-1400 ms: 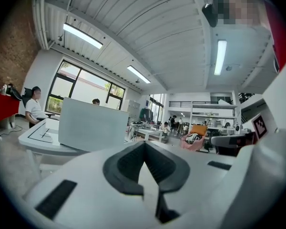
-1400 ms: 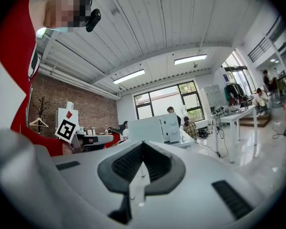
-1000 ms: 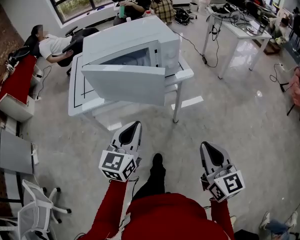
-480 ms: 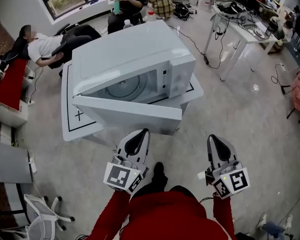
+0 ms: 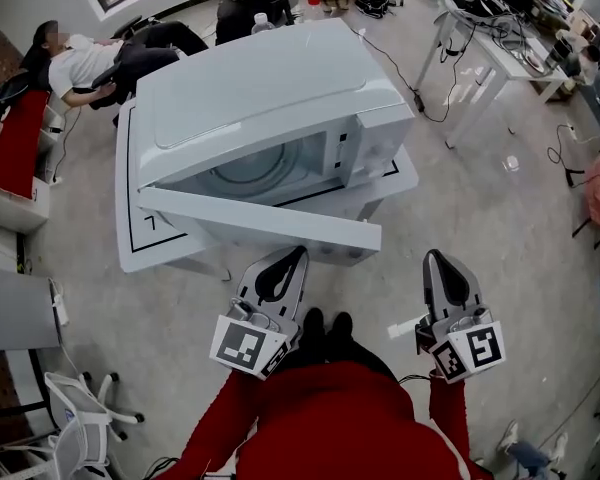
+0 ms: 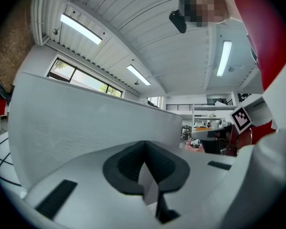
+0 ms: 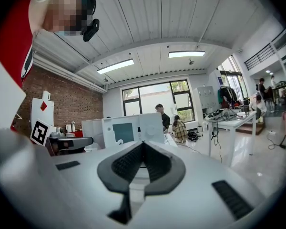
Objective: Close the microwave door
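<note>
A white microwave point(image 5: 270, 98) stands on a low white table point(image 5: 130, 243). Its door point(image 5: 270, 223) hangs open, swung out toward me, and the glass turntable shows inside. My left gripper point(image 5: 295, 255) is shut and empty, its tip just short of the door's near edge. In the left gripper view the door point(image 6: 86, 123) fills the left half, right behind the shut left gripper point(image 6: 144, 144). My right gripper point(image 5: 437, 258) is shut and empty, out to the right of the door over bare floor. The right gripper view shows the right gripper point(image 7: 143, 144) and, beyond it, the microwave point(image 7: 119, 130).
Two people point(image 5: 80, 63) sit beyond the table by the window. A white desk point(image 5: 500, 38) with cables stands at the back right. A red bench point(image 5: 10, 138) and a white chair point(image 5: 80, 408) are on the left. A cable trails across the floor.
I have stepped closer: the microwave and its open door now sit larger and nearer. Both grippers came up toward the door's edge and stayed shut.
</note>
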Demonstrator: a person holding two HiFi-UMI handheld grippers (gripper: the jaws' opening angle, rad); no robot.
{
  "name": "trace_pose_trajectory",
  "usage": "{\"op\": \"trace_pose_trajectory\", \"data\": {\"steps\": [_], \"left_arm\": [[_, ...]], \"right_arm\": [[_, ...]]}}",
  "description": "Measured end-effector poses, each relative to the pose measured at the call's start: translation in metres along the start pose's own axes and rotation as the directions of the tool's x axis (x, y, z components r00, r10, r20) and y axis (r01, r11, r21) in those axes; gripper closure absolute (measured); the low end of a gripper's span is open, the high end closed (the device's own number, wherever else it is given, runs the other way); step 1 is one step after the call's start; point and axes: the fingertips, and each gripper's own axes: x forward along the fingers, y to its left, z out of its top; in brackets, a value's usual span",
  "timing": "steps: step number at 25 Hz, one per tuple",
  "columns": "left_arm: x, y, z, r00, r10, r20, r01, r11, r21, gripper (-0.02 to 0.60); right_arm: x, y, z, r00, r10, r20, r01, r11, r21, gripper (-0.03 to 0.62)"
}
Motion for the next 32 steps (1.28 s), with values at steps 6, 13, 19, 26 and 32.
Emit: {"op": "trace_pose_trajectory", "data": {"steps": [6,13,19,26,32], "left_arm": [[0.011,0.011,0.001,1.0,0.027,-0.005,-0.027,1.0,0.007,0.574],[0.033,0.026,0.003,0.998,0.056,-0.001,-0.056,0.998,0.025,0.572],[0.06,0.046,0.004,0.996,0.091,-0.025,-0.088,0.993,0.077,0.572],[0.079,0.066,0.017,0.983,0.18,-0.045,-0.167,0.963,0.211,0.574],[0.08,0.068,0.019,0.977,0.205,-0.058,-0.185,0.95,0.251,0.574]], "right_arm": [[0.009,-0.008,0.007,1.0,0.005,0.009,-0.005,1.0,-0.003,0.583],[0.011,-0.018,0.008,1.0,0.01,0.015,-0.01,1.0,0.0,0.583],[0.019,-0.023,0.0,1.0,0.027,-0.007,-0.027,1.0,-0.001,0.583],[0.024,-0.024,-0.002,0.999,0.038,-0.011,-0.038,0.999,0.005,0.583],[0.027,-0.026,0.0,0.999,0.04,-0.008,-0.04,0.999,0.014,0.583]]}}
